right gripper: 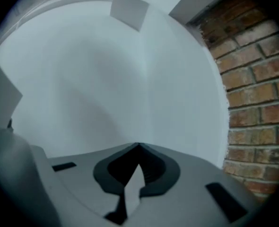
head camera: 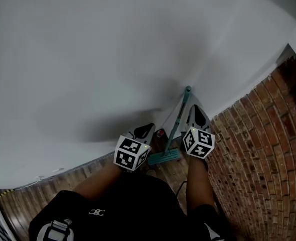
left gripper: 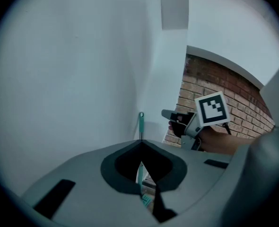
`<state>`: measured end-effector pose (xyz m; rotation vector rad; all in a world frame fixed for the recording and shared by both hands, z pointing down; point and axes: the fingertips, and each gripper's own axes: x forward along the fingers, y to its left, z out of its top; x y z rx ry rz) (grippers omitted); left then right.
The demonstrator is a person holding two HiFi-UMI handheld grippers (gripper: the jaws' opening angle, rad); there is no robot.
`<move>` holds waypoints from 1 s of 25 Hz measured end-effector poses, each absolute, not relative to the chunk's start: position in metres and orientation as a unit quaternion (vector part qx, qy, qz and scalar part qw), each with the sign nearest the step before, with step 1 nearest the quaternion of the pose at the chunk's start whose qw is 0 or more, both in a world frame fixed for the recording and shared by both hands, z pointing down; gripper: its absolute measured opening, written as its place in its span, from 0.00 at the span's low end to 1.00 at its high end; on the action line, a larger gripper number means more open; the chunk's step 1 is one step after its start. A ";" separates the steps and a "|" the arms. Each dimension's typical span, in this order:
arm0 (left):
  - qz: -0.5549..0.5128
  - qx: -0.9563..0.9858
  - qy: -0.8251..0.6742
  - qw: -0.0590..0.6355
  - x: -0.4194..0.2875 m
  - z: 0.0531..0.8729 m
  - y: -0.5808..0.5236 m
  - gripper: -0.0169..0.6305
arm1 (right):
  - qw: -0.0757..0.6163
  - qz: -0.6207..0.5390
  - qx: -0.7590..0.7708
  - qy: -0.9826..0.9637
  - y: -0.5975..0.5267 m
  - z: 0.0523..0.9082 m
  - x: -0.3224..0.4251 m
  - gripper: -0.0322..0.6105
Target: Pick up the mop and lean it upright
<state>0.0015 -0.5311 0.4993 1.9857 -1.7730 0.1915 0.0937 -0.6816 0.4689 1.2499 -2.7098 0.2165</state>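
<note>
Left gripper point(head camera: 147, 129) is shut tight with nothing in it. Right gripper point(head camera: 196, 112) is shut and empty too. Between them the mop point(head camera: 178, 118) stands up, leaning in the corner by the brick wall point(head camera: 261, 134).

bare indoor corner: white wall point(head camera: 113, 49), brick wall point(head camera: 258, 134), wood floor point(head camera: 62, 182)

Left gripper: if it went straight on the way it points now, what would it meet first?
Most likely the mop, whose teal handle stands dead ahead of the left gripper, leaning into the white wall corner. Depth is unclear; the wall lies just behind.
</note>
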 end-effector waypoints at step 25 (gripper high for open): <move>0.068 0.820 -0.531 0.203 0.091 0.469 -0.567 0.02 | 0.029 0.084 0.536 -0.839 -0.579 0.418 0.224 0.07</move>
